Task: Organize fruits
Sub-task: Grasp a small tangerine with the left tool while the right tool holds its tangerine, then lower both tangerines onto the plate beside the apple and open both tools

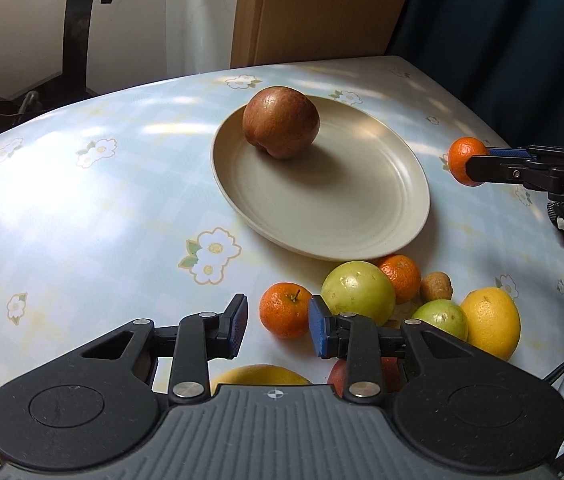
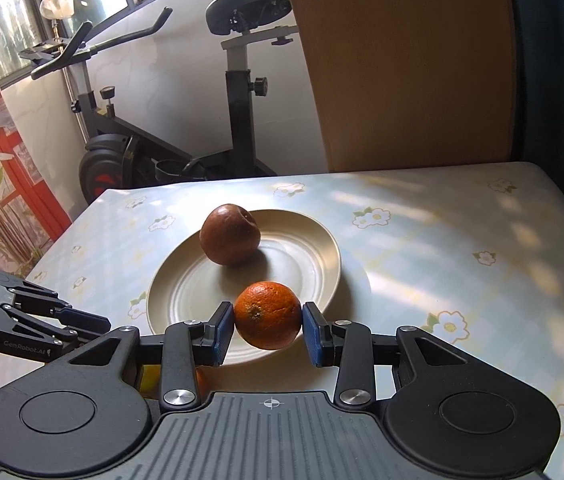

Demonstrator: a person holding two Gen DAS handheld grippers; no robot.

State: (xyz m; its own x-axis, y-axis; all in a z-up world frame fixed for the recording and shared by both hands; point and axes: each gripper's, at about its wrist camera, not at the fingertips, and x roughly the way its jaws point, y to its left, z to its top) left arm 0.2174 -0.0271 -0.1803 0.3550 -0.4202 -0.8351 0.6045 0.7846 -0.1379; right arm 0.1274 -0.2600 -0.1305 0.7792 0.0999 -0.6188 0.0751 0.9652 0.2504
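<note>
— While the right gripper (image 2: 267,326) clamps its fingers on that tangerine (image 2: 267,315), where's the plate (image 2: 322,276)?
— Just beyond, toward the tabletop's far edge. Left gripper (image 1: 277,326) fingers: slightly apart, empty.

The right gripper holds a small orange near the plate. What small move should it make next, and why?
Probably lower the mandarin onto the bare near part of the plate, then open. The right gripper holds it above the plate's near rim, and only the brown apple sits there, farther back.
</note>
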